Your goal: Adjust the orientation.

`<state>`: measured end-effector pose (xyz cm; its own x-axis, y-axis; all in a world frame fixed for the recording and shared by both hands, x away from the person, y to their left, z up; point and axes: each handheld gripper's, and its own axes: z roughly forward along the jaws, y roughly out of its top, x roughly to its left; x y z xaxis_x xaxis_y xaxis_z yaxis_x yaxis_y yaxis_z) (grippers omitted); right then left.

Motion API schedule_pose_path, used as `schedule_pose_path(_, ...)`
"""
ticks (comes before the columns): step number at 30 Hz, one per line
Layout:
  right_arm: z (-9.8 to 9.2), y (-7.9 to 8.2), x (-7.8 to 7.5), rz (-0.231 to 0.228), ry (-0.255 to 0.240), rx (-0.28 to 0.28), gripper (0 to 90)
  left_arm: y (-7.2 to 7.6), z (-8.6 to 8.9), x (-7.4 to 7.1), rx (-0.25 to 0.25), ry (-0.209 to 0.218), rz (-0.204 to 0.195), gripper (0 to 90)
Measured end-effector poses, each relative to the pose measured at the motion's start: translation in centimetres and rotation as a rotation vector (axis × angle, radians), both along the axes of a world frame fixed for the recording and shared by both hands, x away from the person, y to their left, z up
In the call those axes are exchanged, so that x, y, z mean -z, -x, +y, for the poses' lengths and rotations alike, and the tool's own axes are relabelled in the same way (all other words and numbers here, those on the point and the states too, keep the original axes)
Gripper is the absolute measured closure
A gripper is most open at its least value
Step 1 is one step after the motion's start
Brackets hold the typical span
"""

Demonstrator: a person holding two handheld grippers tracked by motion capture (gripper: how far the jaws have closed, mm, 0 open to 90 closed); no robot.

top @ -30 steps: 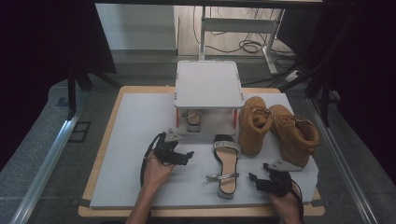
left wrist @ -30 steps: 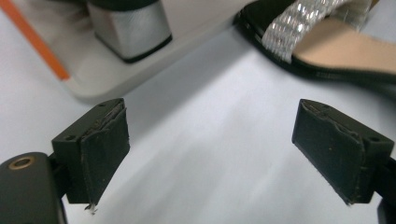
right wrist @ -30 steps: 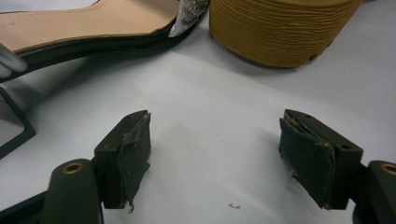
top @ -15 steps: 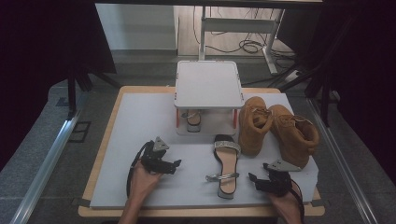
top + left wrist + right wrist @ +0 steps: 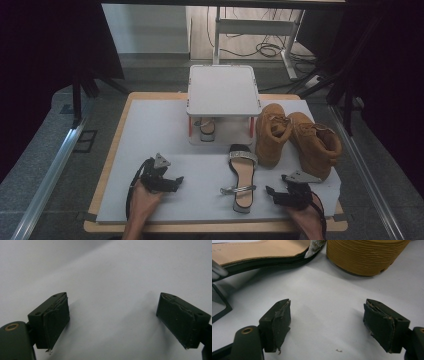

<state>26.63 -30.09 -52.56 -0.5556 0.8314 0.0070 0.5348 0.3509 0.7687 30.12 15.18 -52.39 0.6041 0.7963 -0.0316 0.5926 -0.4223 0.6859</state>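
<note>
I take the flat black sandal (image 5: 242, 180) with its tan insole and glittery toe strap as my landmark; it lies lengthwise on the smooth pale grey mat (image 5: 150, 125) that covers the wooden table, heel end toward me, with a thin metallic ankle strap crossing it.

My right gripper (image 5: 272, 192) rests on the mat just beside the sandal's heel end, on its right. In the right gripper view the two black jaws stand wide apart, their rubbery pads (image 5: 280, 322) frayed at the edges, with only bare mat between them. Ahead of those jaws I see the sandal's thin dark sole edge and, next to it, the ribbed mustard-coloured rubber sole (image 5: 364, 255) of a boot.

My left gripper (image 5: 175, 182) sits on the mat well to the left of the sandal. Its jaws also stand wide, with matt, blocky pads (image 5: 56, 322) over plain mat and nothing held.

Just right of the sandal's toe stands a pair of tan suede ankle boots (image 5: 295, 135), soft-napped and rounded. Beyond the toe sits a white two-tier plastic rack (image 5: 222, 90) with a flat square top; a second sandal (image 5: 206, 127) rests on its lower shelf.
</note>
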Motion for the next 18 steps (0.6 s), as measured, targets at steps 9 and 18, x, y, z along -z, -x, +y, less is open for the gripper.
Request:
schedule_pose_path(9, -0.2, 0.1, -0.2, 0.001, 0.002, 0.002, 30.2, 0.1, 0.0, 0.1, -0.002, 0.001, -0.008, 11.1)
schedule_pose_path(18, -0.6, 1.3, -1.0, 0.04, -0.059, -0.053, 61.6, 0.1, 0.0, 0.1, -0.005, 0.0, -0.01, 11.2)
